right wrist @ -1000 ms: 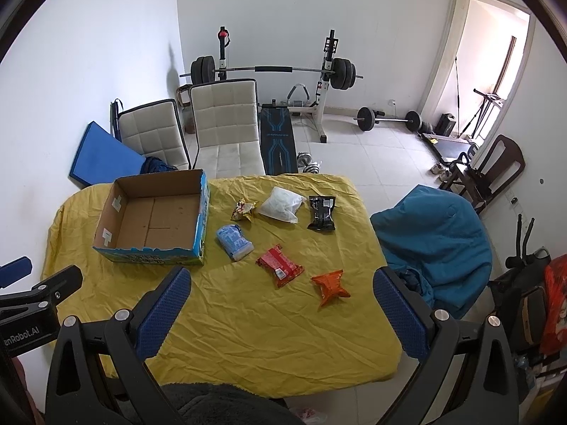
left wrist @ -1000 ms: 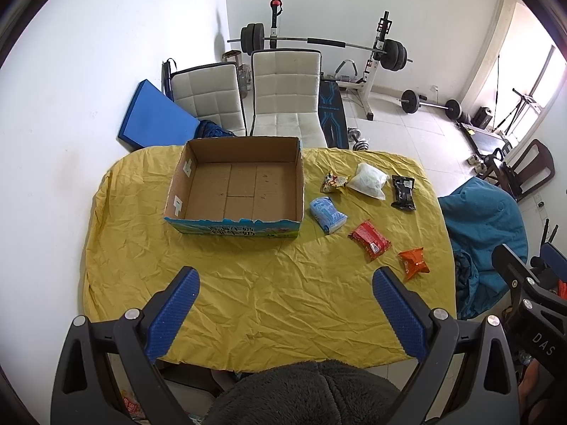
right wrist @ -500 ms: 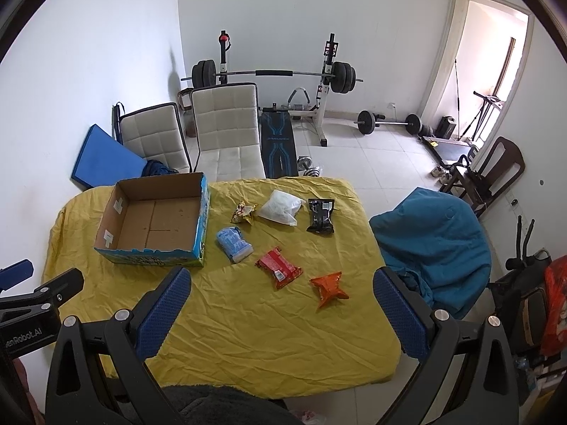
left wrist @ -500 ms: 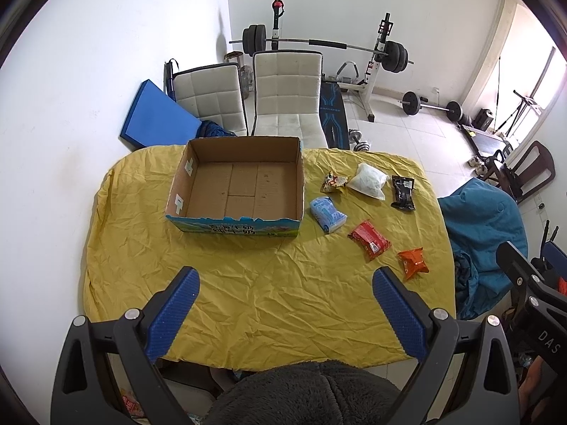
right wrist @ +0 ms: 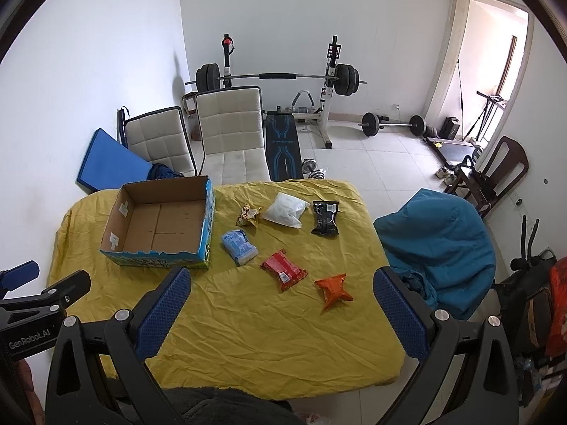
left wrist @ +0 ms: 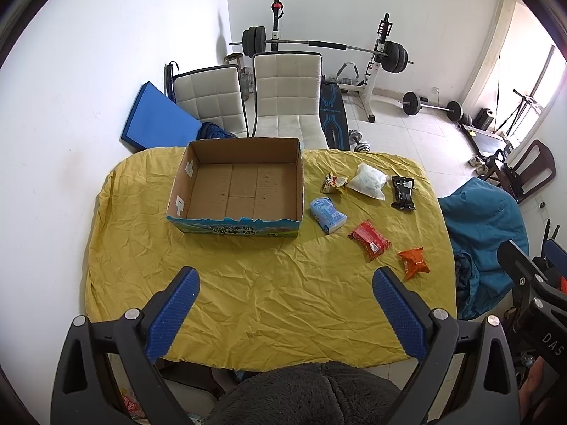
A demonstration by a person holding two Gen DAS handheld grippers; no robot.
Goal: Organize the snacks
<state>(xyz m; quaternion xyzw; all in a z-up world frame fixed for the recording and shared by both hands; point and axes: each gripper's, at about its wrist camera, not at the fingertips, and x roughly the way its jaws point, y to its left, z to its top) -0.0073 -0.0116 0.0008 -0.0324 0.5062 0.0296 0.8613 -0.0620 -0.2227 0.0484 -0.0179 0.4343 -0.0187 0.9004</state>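
An empty cardboard box point(left wrist: 244, 191) point(right wrist: 159, 226) sits on the yellow-clothed table point(left wrist: 248, 301) point(right wrist: 248, 318). To its right lie several snack packs: a light blue one point(left wrist: 327, 215) point(right wrist: 240, 247), a red one point(left wrist: 369, 239) point(right wrist: 283, 270), an orange one point(left wrist: 413, 262) point(right wrist: 333, 290), a small yellow one point(left wrist: 333, 183) point(right wrist: 249, 215), a white bag point(left wrist: 368, 185) point(right wrist: 285, 209) and a black pack point(left wrist: 403, 192) point(right wrist: 325, 217). My left gripper point(left wrist: 285, 313) and right gripper point(right wrist: 281, 313) hang open above the near edge, holding nothing.
Two white chairs point(left wrist: 283, 95) stand behind the table, with a blue mat point(left wrist: 156, 124) against the wall. A weight bench and barbell point(right wrist: 283, 81) fill the back. A teal beanbag point(right wrist: 439, 241) sits right of the table, beside a dark wooden chair point(right wrist: 496, 166).
Both views have shifted very slightly; the table items have not moved and both grippers stay open.
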